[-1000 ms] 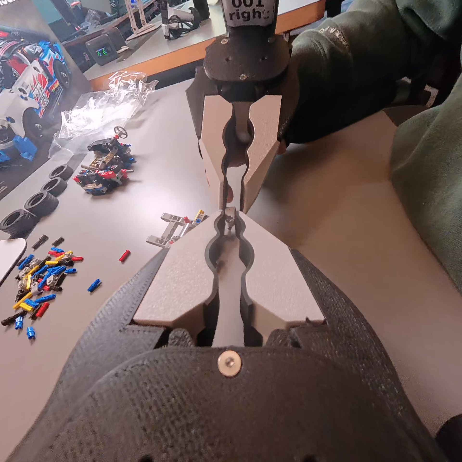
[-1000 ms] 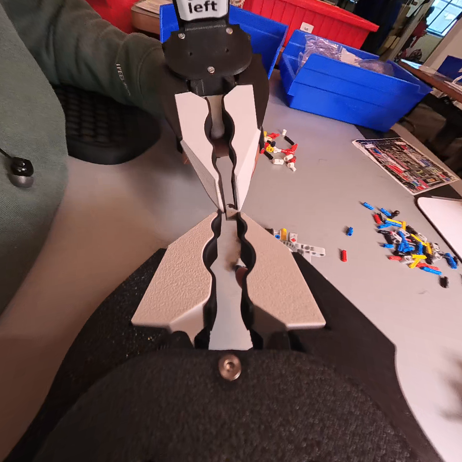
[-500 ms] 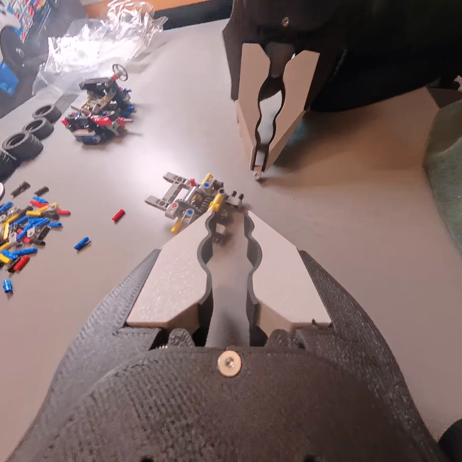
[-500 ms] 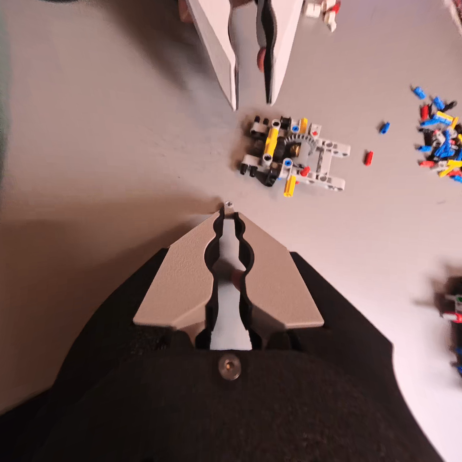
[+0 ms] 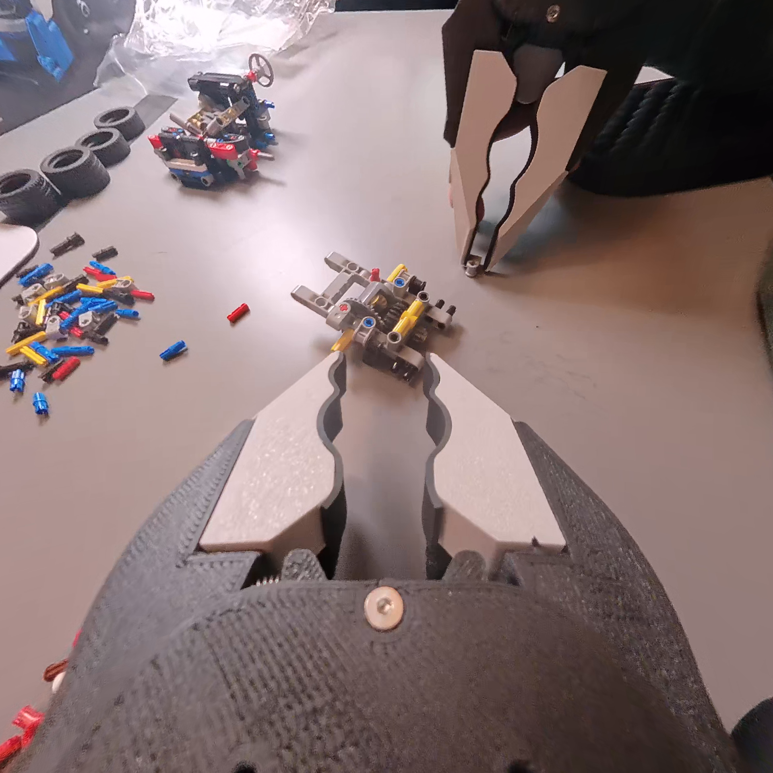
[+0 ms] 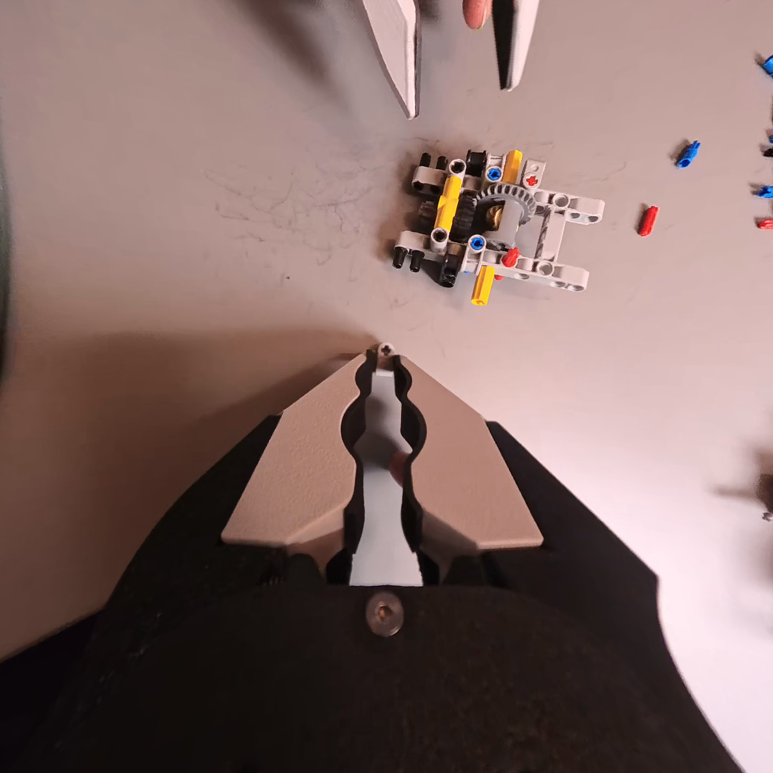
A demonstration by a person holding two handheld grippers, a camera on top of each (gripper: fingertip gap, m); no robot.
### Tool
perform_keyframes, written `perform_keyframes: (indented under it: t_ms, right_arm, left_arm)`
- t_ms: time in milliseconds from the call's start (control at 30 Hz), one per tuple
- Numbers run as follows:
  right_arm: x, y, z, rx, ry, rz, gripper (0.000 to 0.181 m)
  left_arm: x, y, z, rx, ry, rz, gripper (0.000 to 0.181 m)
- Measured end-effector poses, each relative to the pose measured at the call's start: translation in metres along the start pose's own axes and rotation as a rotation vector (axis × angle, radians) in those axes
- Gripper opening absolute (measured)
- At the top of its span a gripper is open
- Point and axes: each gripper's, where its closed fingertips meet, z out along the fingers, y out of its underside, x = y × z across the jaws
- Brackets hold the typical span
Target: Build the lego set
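Observation:
A small grey gear assembly (image 5: 376, 318) with yellow, blue and red pins lies on the grey table; it also shows in the right wrist view (image 6: 493, 221). My left gripper (image 5: 385, 359) is open and empty, its fingertips either side of the assembly's near end. It also shows at the top of the right wrist view (image 6: 460, 96). My right gripper (image 6: 382, 355) is shut on a small grey pin (image 6: 385, 349). In the left wrist view it (image 5: 477, 267) points down at the table to the right of the assembly, the pin (image 5: 472, 267) at its tips.
A larger car chassis build (image 5: 217, 138) with a steering wheel stands at the back left. Several black tyres (image 5: 71, 167) line the left edge. A pile of loose coloured pins (image 5: 62, 309) lies at left, with stray red (image 5: 238, 313) and blue (image 5: 172, 350) pins. Clear plastic bag (image 5: 217, 25) at the back. About 11 centimetres separates my left fingertips from my right. The larger car chassis build (image 5: 217, 138) is about equally far from each gripper, around 25 centimetres.
The grippers, tip to tip a second ago, have parted. The right one kept the small grey pin and moved down to the table. The left one opened and came to the grey assembly.

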Motion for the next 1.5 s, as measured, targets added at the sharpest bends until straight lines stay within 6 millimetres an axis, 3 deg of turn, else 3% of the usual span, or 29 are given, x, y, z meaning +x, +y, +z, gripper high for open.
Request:
perform_keyframes:
  t_ms: [167,300,433,533,667,800,1000,1200,1500]
  right_arm:
    - [0.003,0.0,0.0,-0.018,0.011,-0.017,0.006]
    - [0.023,-0.011,-0.01,0.036,0.097,-0.012,0.006]
    - [0.047,-0.027,-0.022,0.1,0.205,0.002,0.006]
    - [0.052,-0.028,-0.02,0.096,0.219,0.009,0.006]
    - [0.051,-0.024,-0.01,0.094,0.2,0.013,0.006]
    - [0.051,-0.024,-0.007,0.116,0.194,0.02,0.006]
    - [0.053,-0.031,-0.011,0.183,0.197,0.033,0.006]
    - [0.042,-0.037,-0.006,0.208,0.127,0.008,0.006]
    - [0.041,-0.039,-0.001,0.155,0.126,-0.009,0.006]
  left_arm:
    - [-0.012,0.005,0.003,-0.038,0.038,0.014,0.044]
    - [-0.02,-0.009,0.01,-0.025,0.137,0.032,0.046]
    - [-0.017,-0.03,0.021,-0.013,0.266,0.105,0.032]
    - [-0.019,-0.035,0.031,-0.056,0.314,0.184,0.022]
    - [-0.01,-0.023,0.039,-0.189,0.423,0.23,0.02]
    - [-0.007,-0.01,0.045,-0.278,0.423,0.262,0.019]
    - [0.001,-0.011,0.046,-0.279,0.323,0.229,0.017]
    - [0.009,-0.012,0.047,-0.271,0.228,0.192,0.017]
    - [0.013,-0.018,0.049,-0.2,0.238,0.139,0.025]
